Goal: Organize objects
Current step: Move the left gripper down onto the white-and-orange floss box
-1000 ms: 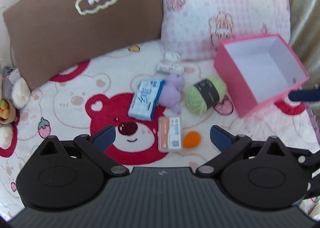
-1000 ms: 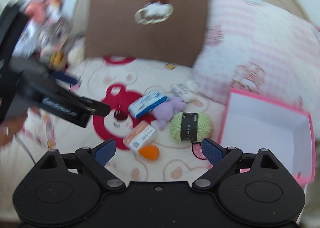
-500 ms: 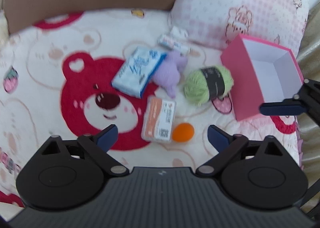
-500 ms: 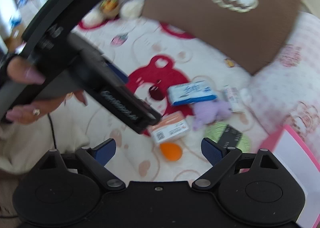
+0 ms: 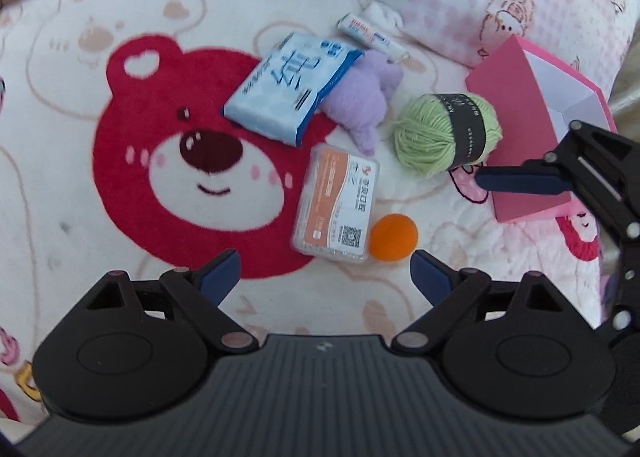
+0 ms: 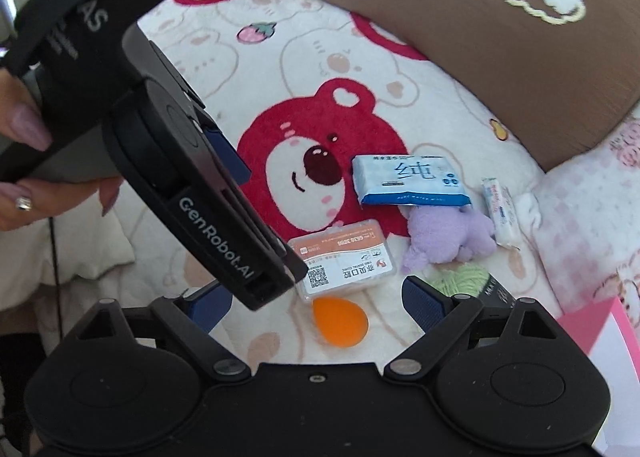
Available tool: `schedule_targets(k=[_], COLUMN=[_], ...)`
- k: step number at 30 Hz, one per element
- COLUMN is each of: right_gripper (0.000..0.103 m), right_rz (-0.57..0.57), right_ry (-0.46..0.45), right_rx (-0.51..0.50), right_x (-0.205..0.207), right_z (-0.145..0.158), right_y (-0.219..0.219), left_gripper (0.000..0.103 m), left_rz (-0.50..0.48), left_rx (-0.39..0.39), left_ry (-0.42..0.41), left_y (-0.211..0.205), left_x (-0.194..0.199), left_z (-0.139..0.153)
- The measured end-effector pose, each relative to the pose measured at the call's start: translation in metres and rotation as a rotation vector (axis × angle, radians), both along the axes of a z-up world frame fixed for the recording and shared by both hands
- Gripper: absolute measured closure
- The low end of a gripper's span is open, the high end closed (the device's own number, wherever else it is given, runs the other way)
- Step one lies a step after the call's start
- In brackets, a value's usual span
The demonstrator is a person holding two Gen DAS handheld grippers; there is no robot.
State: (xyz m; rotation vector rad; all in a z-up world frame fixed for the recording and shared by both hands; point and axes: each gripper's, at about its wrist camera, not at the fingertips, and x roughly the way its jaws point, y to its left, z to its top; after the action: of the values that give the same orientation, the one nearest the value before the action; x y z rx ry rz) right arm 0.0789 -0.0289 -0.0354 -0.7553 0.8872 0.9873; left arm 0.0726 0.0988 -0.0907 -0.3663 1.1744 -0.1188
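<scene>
Orange sponge (image 5: 393, 237) beside clear case (image 5: 335, 205) | yarn (image 5: 446, 133) against pink box (image 5: 520, 105) | both claws open, empty

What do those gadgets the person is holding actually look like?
Both are matte black plastic. The left gripper and right gripper have blue ribbed fingertip pads on linked black arms with silver pivots. White lettering reads "GenRobot.AI". The hand wears a ring and long nails.

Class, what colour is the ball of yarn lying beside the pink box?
Light green, with a black paper band around it. It shows best in the left wrist view.
</scene>
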Motion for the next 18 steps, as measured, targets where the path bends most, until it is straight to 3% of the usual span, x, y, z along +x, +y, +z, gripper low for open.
schedule_targets(k=[4,10,14,18], right_gripper=[0.009,0.01,0.01,0.01], right_rz=[0.023,0.049,0.038,0.05], right_ry=[0.008,0.004,-0.036,-0.094], right_rx=[-0.022,-0.006,0.003,-0.074], right_x=[0.004,0.011,0.02,0.023], right_z=[-0.015,-0.033,-0.048,-0.066], right_y=[0.01,0.015,0.019,0.026], left_gripper=[0.011,0.012,0.021,0.029], left_rz=[0.06,0.07,0.056,0.077], left_rx=[0.0,-0.042,-0.095,-0.105], left_ry=[-0.007,0.036,0.052,0.046], left_y=[0.007,0.017,0.016,0.017], left_x=[0.002,0.007,0.009,0.007], left_z=[-0.007,-0.027,-0.04,-0.049])
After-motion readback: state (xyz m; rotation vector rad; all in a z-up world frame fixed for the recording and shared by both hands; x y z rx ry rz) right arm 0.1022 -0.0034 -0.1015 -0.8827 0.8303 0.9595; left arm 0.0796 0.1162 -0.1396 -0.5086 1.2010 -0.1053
